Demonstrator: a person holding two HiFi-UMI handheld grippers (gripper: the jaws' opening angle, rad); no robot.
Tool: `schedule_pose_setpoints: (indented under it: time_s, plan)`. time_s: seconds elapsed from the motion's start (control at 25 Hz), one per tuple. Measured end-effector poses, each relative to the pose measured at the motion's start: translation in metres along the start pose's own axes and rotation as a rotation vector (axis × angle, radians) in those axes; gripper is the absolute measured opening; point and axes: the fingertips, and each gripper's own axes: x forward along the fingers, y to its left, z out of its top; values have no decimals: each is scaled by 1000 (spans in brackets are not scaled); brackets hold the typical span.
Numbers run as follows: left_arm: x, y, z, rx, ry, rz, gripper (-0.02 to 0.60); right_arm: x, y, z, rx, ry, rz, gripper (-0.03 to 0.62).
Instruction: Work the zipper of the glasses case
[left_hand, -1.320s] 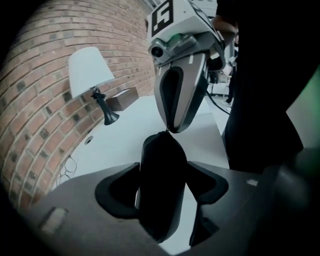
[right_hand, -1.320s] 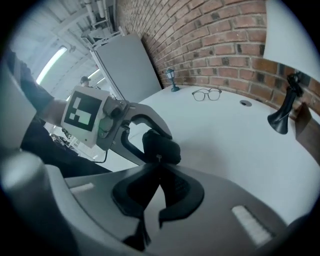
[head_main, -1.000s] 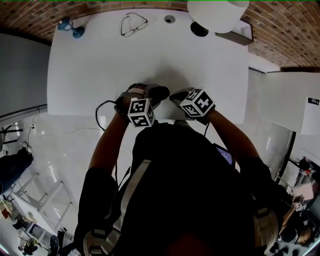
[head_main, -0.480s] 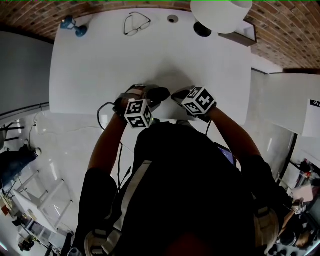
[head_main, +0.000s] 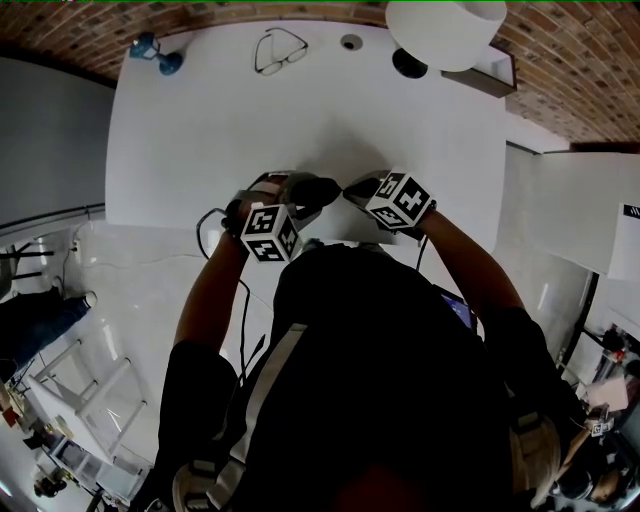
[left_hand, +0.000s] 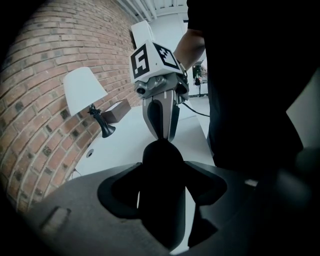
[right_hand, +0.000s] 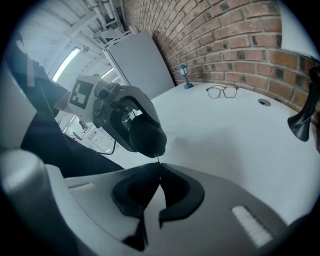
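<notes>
Glasses case (head_main: 318, 188) was by the tabletop's (head_main: 200, 130) near edge in the head view. Left gripper view: the left fingers (left_hand: 116, 194) squeezed it, long side pointing at the right fingers (left_hand: 155, 120). Right gripper view: those were shut on its zipper pull (right_hand: 158, 160), case just past their tips.

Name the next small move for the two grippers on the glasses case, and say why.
Probably pull the right gripper slowly along the case's edge, holding the left gripper steady. The right jaws are closed on the thin zipper pull at the end of the glasses case, which the left gripper clamps.
</notes>
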Motion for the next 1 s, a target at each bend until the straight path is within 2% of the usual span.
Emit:
schedule_pose_setpoints:
  time_s: [0.16, 0.32, 0.44, 0.72, 0.84, 1.0]
  plan:
    - [-16, 2, 14, 37, -52, 12, 272, -6, 7, 6, -31, -20, 73, 3]
    - [-29, -4, 28, 91, -66, -5, 272, -11, 20, 8, -70, -20, 185, 3]
    - [-33, -9, 33, 131, -64, -21, 272, -11, 27, 5, -123, 9, 227, 3]
    - [-36, -10, 41, 151, -65, -25, 270, -10, 29, 5, -232, 35, 231, 5]
    - [-37, -10, 44, 119, -92, -25, 270, -11, 31, 7, -261, 38, 230, 5]
    - [-31, -11, 35, 63, -91, -27, 272, -6, 26, 4, -312, 60, 165, 6]
